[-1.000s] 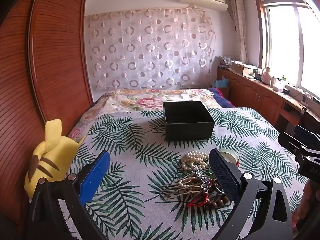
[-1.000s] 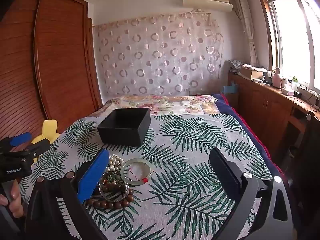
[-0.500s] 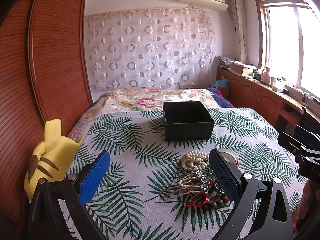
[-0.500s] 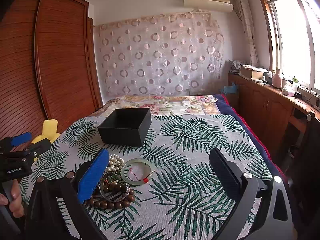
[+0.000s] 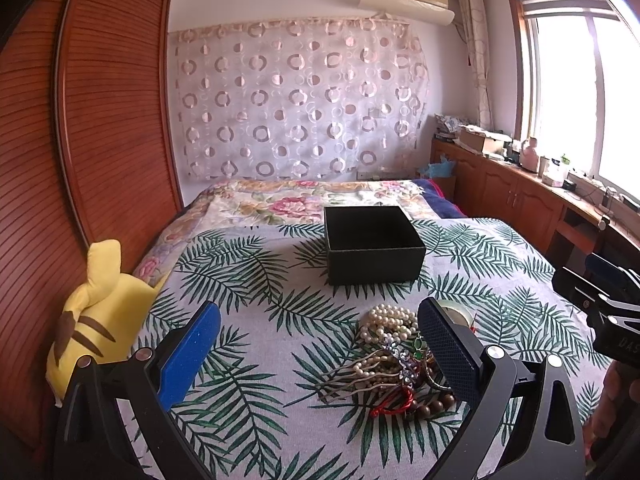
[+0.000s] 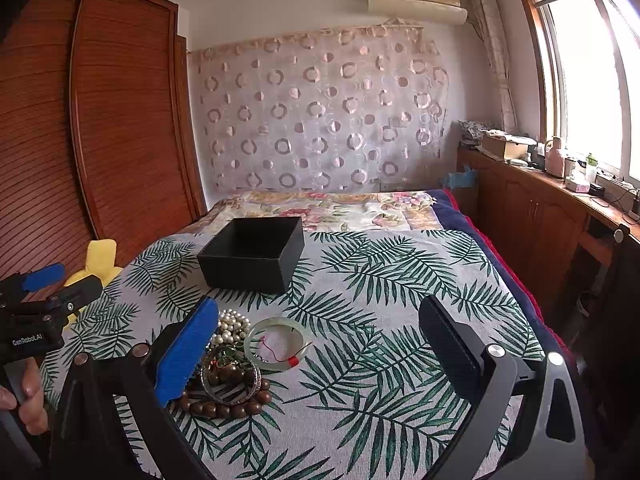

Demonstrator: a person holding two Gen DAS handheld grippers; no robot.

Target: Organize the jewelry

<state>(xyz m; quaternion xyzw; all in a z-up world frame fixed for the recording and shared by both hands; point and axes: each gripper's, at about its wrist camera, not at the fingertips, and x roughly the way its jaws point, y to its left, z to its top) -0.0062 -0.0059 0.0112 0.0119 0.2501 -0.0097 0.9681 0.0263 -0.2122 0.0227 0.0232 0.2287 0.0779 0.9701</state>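
Now: one black box (image 5: 374,248), one jewelry heap (image 6: 236,360), one jade bangle (image 6: 276,345); both tools (image 5: 318,344) (image 6: 316,338) gaping, empty.

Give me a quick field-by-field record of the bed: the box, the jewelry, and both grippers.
box: black box, open top, no jewelry seen inside
jewelry pile: heaped on bedspread, nearer than box
pearl strand: far edge of pile
jade bangle: flat, right side of pile
wooden bead bracelet: near edge
left gripper: open, empty, above pile
right gripper: open, empty
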